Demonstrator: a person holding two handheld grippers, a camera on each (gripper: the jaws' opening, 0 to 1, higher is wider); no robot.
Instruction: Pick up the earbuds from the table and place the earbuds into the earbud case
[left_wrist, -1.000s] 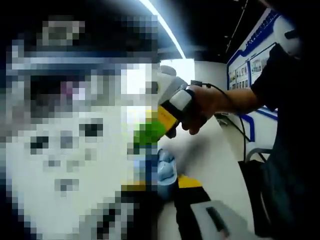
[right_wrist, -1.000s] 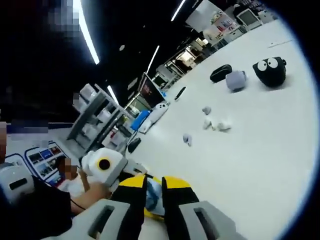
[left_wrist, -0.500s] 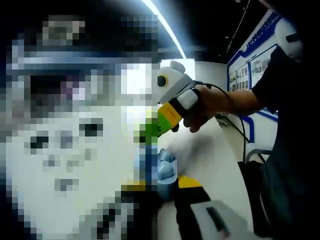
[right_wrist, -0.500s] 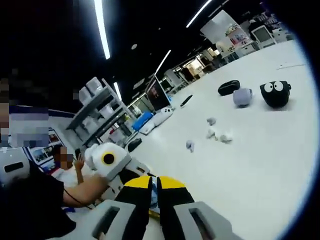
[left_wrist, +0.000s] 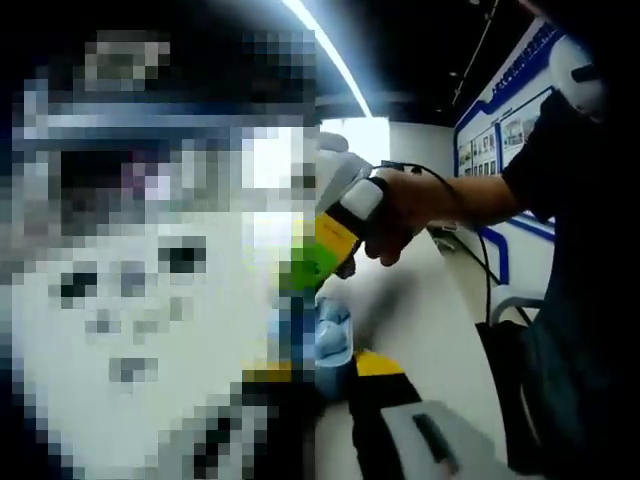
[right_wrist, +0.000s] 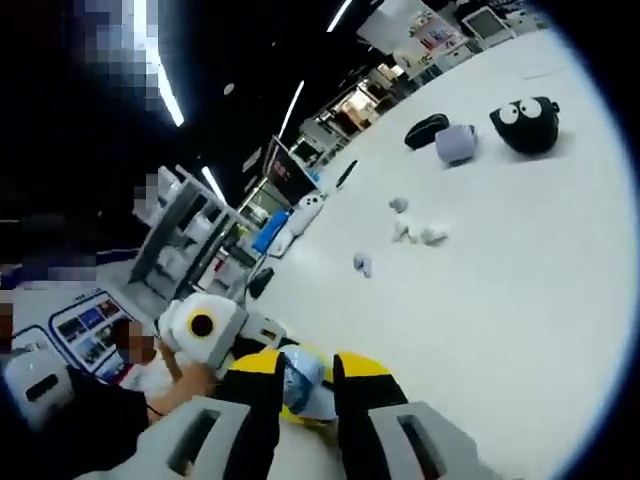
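Note:
My left gripper is shut on a light blue earbud case, which stands up between its yellow-tipped jaws. My right gripper, held by a hand, comes in from the right with its tip just above the case. In the right gripper view, my right gripper has its jaws apart, and the blue case shows in the gap beyond them. Several small pale earbuds lie scattered on the white table, one nearer than the rest.
At the table's far side sit a black case, a lavender case and a black round case with eyes. A white controller and shelves stand farther back. The person's dark sleeve fills the right.
My right gripper's jaws have spread wider than half a second ago. Its tip has dipped back down toward the case, which the left gripper has kept still.

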